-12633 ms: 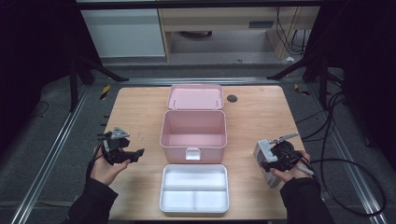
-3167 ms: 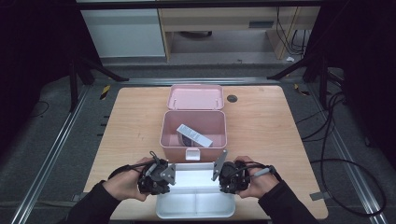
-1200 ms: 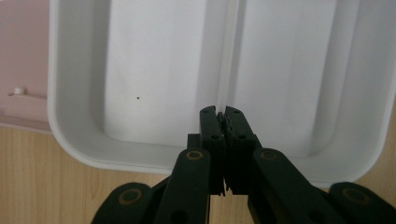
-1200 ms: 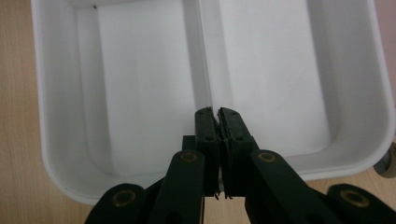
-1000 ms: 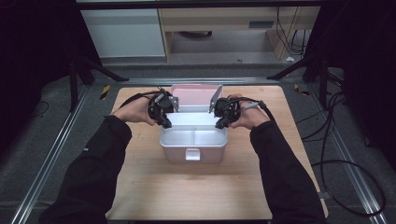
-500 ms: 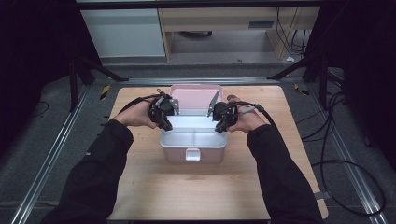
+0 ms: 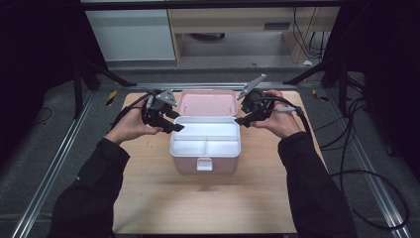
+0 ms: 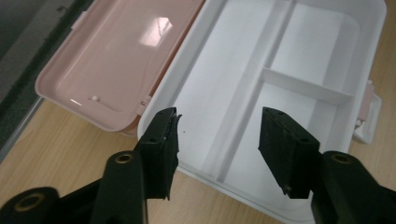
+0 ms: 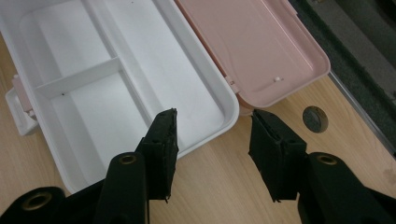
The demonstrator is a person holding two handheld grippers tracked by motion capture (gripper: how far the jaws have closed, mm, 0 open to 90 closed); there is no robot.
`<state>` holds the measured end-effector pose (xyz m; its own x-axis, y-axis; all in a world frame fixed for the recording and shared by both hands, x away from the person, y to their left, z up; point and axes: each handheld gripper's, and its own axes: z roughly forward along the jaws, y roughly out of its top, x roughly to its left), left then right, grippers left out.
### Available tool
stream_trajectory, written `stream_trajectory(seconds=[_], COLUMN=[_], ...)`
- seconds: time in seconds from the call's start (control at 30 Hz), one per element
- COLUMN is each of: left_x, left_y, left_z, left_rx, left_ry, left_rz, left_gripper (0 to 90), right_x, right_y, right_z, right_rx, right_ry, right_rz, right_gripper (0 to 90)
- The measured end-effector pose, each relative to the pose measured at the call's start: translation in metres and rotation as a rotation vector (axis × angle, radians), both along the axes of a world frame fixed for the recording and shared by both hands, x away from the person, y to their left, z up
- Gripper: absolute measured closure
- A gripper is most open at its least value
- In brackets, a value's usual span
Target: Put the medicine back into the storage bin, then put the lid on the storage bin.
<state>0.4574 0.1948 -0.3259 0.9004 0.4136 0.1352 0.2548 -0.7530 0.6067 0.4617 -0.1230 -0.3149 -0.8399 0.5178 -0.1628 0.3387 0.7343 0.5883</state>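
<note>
The left hand-held gripper point(image 8: 217, 144) stood with jaws apart, empty, straddling the near rim of the white divided tray point(image 8: 243, 84). The pink lid point(image 8: 121, 51) lay open flat beside it on the wooden worktop point(image 8: 60, 140).

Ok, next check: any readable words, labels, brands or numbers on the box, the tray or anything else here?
None can be read.
White tray: plain, no print.
Pink box lid: bare inside, only glare.
Small round disc on the table: no marking can be made out.
Left gripper and right gripper: no lettering.
</note>
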Motion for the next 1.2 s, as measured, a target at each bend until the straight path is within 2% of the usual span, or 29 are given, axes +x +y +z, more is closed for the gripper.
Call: stream_trajectory(seconds=[0.03,0.1,0.13,0.17,0.27,0.3,0.33,0.37,0.4,0.43,0.47,0.53,0.57,0.6,0.63,0.67,0.77,0.8,0.9,0.97,1.07,1.13,1.2], left_x=[-0.001,-0.003,-0.003,-0.004,-0.003,-0.003,0.000,0.002,0.005,0.005,0.011,0.017,0.017,0.023,0.023,0.029,0.033,0.038,0.043,0.052,0.062,0.066,0.072], left_y=[0.003,0.006,0.008,0.010,0.014,0.014,0.016,0.018,0.019,0.019,0.023,0.027,0.027,0.030,0.030,0.033,0.033,0.032,0.030,0.027,0.025,0.025,0.024], left_z=[-0.001,-0.005,-0.007,-0.009,-0.014,-0.014,-0.018,-0.019,-0.020,-0.020,-0.022,-0.023,-0.023,-0.023,-0.023,-0.024,-0.025,-0.027,-0.031,-0.039,-0.047,-0.050,-0.052], left_rx=[-0.028,-0.040,-0.043,-0.052,-0.084,-0.084,-0.110,-0.117,-0.127,-0.127,-0.157,-0.192,-0.192,-0.208,-0.208,-0.226,-0.247,-0.274,-0.283,-0.274,-0.293,-0.296,-0.286], left_ry=[-0.002,-0.004,-0.004,0.000,0.004,0.004,0.007,0.005,0.004,0.004,0.002,0.000,0.000,-0.005,-0.005,-0.012,-0.015,-0.012,-0.008,-0.008,-0.001,0.006,0.003], left_rz=[0.018,0.053,0.068,0.086,0.143,0.143,0.185,0.207,0.227,0.227,0.267,0.297,0.297,0.330,0.330,0.353,0.368,0.385,0.403,0.434,0.464,0.483,0.495], left_gripper=[45.0,44.2,43.8,43.0,40.8,40.2,40.2,39.7,39.6,39.5,39.4,39.5,39.6,39.6,39.5,39.6,39.6,39.6,39.6,39.7,41.0,41.0,40.1], right_x=[-0.001,-0.003,-0.004,-0.005,-0.008,-0.008,-0.008,-0.007,-0.005,-0.005,-0.001,0.003,0.003,0.007,0.007,0.012,0.016,0.021,0.028,0.039,0.050,0.054,0.064], right_y=[-0.002,-0.007,-0.009,-0.012,-0.015,-0.016,-0.016,-0.016,-0.017,-0.017,-0.018,-0.020,-0.020,-0.022,-0.022,-0.023,-0.023,-0.023,-0.022,-0.022,-0.022,-0.021,-0.020], right_z=[0.001,0.004,0.005,0.006,0.008,0.007,0.007,0.007,0.006,0.006,0.005,0.004,0.004,0.002,0.002,0.000,-0.001,-0.003,-0.006,-0.014,-0.024,-0.028,-0.036], right_rx=[0.003,0.008,0.038,0.060,0.063,0.069,0.072,0.072,0.077,0.077,0.090,0.115,0.115,0.137,0.137,0.152,0.175,0.201,0.221,0.244,0.262,0.260,0.286], right_ry=[-0.004,-0.025,-0.033,-0.019,-0.039,-0.039,-0.042,-0.049,-0.051,-0.051,-0.060,-0.073,-0.073,-0.079,-0.079,-0.088,-0.092,-0.101,-0.102,-0.102,-0.065,-0.061,-0.052], right_rz=[-0.014,-0.046,-0.069,-0.080,-0.116,-0.131,-0.142,-0.151,-0.160,-0.160,-0.184,-0.206,-0.206,-0.223,-0.223,-0.236,-0.256,-0.272,-0.285,-0.308,-0.325,-0.332,-0.346], right_gripper=[49.9,48.3,47.1,47.1,44.2,43.1,43.1,43.0,42.6,42.6,43.1,43.9,43.9,43.7,43.7,43.3,43.1,42.8,42.6,42.4,42.3,42.4,42.5])
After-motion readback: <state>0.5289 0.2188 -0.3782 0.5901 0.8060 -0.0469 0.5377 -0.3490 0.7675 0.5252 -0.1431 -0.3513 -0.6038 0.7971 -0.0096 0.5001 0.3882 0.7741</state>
